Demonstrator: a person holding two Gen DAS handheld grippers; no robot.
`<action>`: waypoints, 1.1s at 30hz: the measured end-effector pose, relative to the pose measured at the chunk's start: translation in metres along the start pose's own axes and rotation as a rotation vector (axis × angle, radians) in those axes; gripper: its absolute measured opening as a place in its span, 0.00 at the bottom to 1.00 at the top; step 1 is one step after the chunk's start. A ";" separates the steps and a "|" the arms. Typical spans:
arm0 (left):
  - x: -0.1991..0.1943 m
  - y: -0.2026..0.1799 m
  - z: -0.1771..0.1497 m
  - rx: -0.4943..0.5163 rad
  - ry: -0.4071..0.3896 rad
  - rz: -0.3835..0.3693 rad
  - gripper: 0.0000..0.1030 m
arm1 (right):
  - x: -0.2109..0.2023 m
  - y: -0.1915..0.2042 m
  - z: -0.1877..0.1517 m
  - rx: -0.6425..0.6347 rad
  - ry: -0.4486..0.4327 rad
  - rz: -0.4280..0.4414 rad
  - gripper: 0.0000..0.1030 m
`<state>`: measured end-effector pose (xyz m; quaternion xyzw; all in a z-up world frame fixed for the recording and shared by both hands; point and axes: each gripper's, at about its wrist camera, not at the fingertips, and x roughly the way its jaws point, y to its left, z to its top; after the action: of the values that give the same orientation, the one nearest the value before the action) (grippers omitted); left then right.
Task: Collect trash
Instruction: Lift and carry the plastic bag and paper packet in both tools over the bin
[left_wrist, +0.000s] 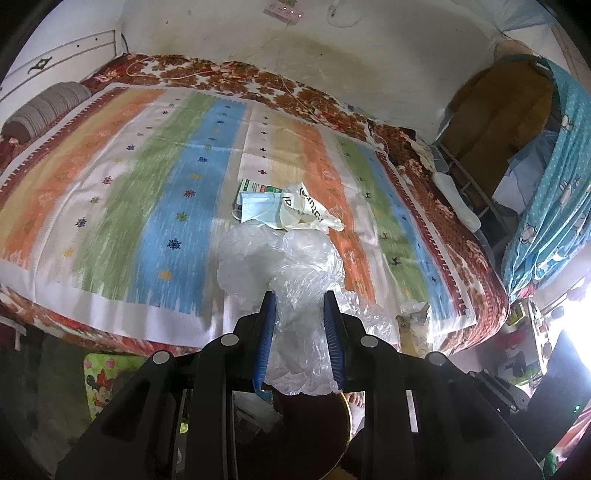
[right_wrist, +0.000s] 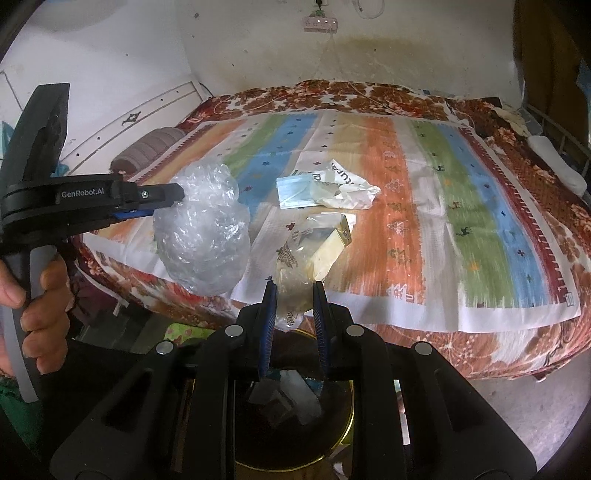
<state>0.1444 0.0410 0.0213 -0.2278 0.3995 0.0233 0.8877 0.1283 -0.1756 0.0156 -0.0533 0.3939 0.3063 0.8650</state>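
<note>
Right wrist view: left tool (right_wrist: 173, 197) grips crumpled clear plastic (right_wrist: 203, 236), right tool (right_wrist: 293, 288) pinches a wrapper (right_wrist: 314, 243); both hang over the bin (right_wrist: 343, 417), release likely next.

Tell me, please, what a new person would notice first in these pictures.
First, the crumpled clear plastic bag clamped in the left gripper, and the cream wrapper in the right gripper, both above a dark bin. Behind, a blue face mask lies on the striped bedspread.
</note>
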 end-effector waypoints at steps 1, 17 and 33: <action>-0.001 0.000 -0.002 0.001 0.001 0.000 0.25 | -0.001 0.001 -0.002 0.001 0.001 0.004 0.18; -0.021 -0.006 -0.045 0.068 0.010 0.029 0.25 | -0.013 0.014 -0.035 -0.004 0.021 0.053 0.18; -0.021 -0.006 -0.080 0.079 0.063 0.085 0.25 | -0.001 0.021 -0.072 0.020 0.133 0.034 0.18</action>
<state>0.0759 0.0042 -0.0076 -0.1760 0.4374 0.0377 0.8811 0.0690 -0.1835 -0.0300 -0.0584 0.4543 0.3126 0.8321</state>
